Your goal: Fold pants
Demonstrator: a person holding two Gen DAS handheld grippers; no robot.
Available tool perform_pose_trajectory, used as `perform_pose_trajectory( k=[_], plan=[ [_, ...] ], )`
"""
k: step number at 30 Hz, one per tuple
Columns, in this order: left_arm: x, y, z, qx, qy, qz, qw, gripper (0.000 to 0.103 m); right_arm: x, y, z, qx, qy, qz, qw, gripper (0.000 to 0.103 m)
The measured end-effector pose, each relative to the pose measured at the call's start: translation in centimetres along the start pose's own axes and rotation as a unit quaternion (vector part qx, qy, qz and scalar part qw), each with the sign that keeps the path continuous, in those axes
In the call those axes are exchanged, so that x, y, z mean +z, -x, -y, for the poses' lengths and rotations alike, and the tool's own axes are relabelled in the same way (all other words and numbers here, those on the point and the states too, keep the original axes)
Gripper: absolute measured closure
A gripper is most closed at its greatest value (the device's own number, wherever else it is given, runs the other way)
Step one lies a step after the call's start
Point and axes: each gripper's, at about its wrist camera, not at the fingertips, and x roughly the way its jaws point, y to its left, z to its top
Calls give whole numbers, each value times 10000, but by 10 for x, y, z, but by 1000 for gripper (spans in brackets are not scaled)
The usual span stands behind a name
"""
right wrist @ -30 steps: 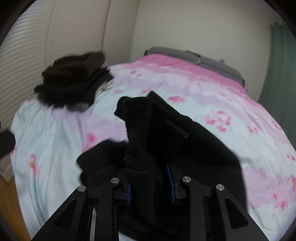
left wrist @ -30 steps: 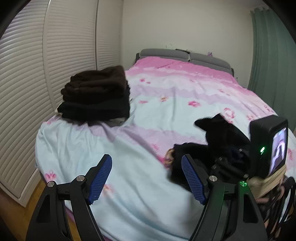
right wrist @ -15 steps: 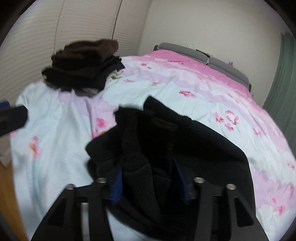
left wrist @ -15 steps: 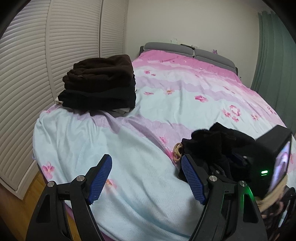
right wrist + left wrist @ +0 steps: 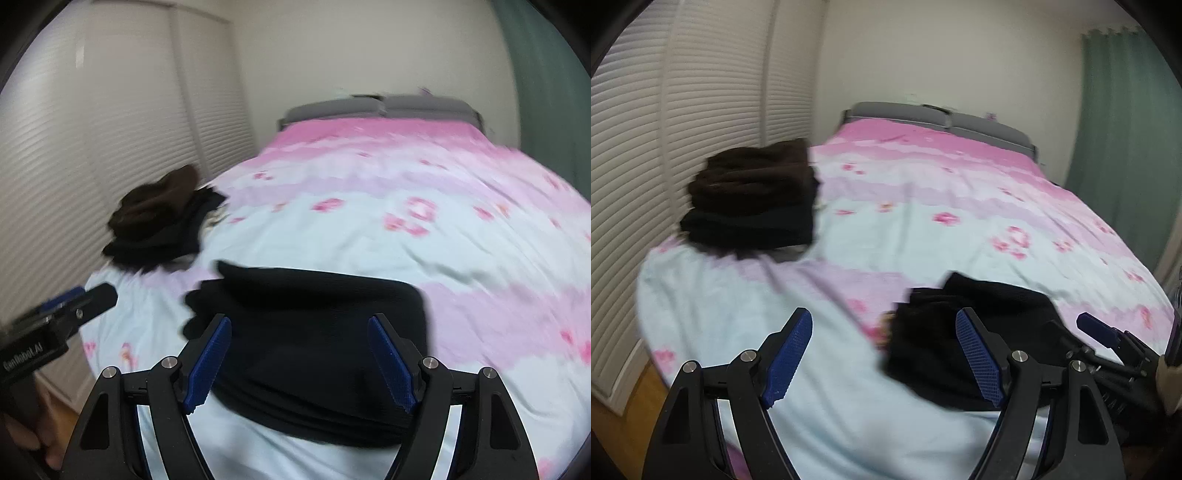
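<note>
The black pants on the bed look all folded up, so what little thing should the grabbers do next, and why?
Probably lift the black pants onto the stack of folded clothes by the shuttered doors. They lie in a compact bundle on the bedspread; the right gripper is opening with nothing pinched, and the left gripper is open too.

The folded pants [image 5: 317, 343] lie on the bed [image 5: 369, 240] near its foot edge. A stack of folded clothes [image 5: 753, 195] sits on the bed's left side, farther toward the headboard [image 5: 942, 118], beside the louvred closet doors [image 5: 683, 129]. A curtain [image 5: 1126, 147] hangs right of the bed. The left claw [image 5: 882, 358] is left of the pants, the right claw [image 5: 299, 362] over them.
</note>
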Motion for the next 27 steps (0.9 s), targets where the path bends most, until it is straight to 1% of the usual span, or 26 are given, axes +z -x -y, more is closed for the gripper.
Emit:
perform_pose_trajectory(
  k=[4, 7, 9, 11, 13, 14, 15, 16, 17, 20, 23, 27],
  plan=[
    [0, -19, 47, -483, -284, -87, 9984, 23, -1, 5, 56, -233, -671, -132, 9974, 26],
    [0, -34, 81, -792, -467, -197, 9956, 23, -4, 6, 90, -285, -1153, -217, 9927, 26],
    [1, -45, 101, -1039, -539, -332, 9926, 23, -5, 4, 106, -338, -1318, -252, 9904, 26],
    [0, -54, 115, -1134, -626, -380, 9908, 23, -5, 1, 116, -343, -1406, -306, 9890, 26],
    [-1, -65, 128, -1047, -837, -366, 9903, 23, -4, -6, 124, -317, -1468, -395, 9879, 26],
    [-2, -73, 132, -943, -958, -377, 9902, 23, -4, -9, 128, -301, -1481, -444, 9875, 26],
    [-3, -81, 134, -862, -1030, -472, 9898, 23, -4, -11, 130, -293, -1484, -487, 9873, 26],
    [-5, -88, 133, -837, -1033, -578, 9894, 23, -5, -15, 132, -281, -1478, -547, 9871, 26],
    [-7, -97, 129, -807, -952, -739, 9894, 23, -6, -17, 133, -268, -1473, -593, 9869, 26],
    [-10, -116, 113, -694, -631, -985, 9907, 23, -9, -22, 133, -199, -1446, -685, 9869, 26],
    [-13, -123, 102, -640, -607, -1009, 9910, 23, -12, -27, 131, -141, -1359, -768, 9876, 26],
    [-21, -126, 99, -524, -810, -976, 9905, 23, -18, -24, 125, -137, -1189, -835, 9893, 26]
  ],
)
